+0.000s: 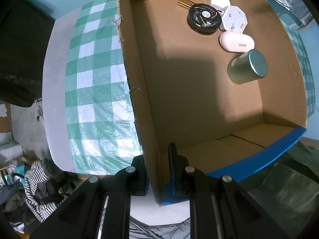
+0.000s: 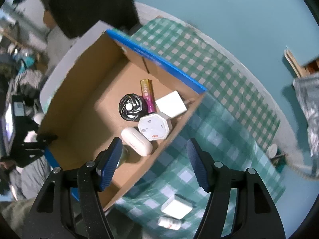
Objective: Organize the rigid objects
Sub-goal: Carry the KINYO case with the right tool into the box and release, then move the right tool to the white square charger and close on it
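An open cardboard box with blue outer sides stands on a green checked cloth. My left gripper is shut on the box's near wall, one pad on each face. Inside the box lie a black round disc, a white octagonal case, a white oval case, a green metal tin, a gold and pink bar and a white square block. My right gripper hangs open above the box's edge, nothing between its fingers.
On the cloth outside the box lie a white square block and a small white item with red marks. A crinkled silver bag sits at far right. Striped fabric and clutter lie beyond the table edge.
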`<action>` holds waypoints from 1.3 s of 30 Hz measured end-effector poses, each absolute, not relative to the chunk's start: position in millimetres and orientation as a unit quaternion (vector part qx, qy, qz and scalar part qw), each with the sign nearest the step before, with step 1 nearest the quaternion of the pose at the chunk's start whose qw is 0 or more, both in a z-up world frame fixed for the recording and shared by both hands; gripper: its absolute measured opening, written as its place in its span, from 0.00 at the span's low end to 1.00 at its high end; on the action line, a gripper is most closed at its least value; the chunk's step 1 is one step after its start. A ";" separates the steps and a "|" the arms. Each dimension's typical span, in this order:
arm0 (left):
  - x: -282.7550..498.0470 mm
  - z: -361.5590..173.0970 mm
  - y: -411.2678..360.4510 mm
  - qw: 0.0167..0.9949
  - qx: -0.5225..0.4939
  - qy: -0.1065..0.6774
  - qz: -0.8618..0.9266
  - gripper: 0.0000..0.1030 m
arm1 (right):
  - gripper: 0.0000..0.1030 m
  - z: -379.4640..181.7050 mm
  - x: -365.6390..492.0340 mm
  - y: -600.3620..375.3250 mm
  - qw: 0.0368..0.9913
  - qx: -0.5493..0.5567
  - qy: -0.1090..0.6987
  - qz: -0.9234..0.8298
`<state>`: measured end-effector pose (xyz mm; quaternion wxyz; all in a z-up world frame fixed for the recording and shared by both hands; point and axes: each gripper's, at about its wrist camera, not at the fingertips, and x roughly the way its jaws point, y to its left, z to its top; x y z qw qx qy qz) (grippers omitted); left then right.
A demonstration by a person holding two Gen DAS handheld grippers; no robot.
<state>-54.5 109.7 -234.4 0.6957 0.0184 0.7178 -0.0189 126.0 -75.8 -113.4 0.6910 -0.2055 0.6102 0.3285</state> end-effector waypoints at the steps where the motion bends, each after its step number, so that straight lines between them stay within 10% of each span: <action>1: -54.7 -234.1 109.5 0.696 0.018 0.718 -0.018 0.15 | 0.66 -111.6 126.8 -81.8 0.695 -0.194 0.612 0.325; 39: -54.2 -235.2 110.2 0.694 0.027 0.719 -0.024 0.15 | 0.67 -253.4 62.4 -245.6 0.661 -0.009 0.742 0.111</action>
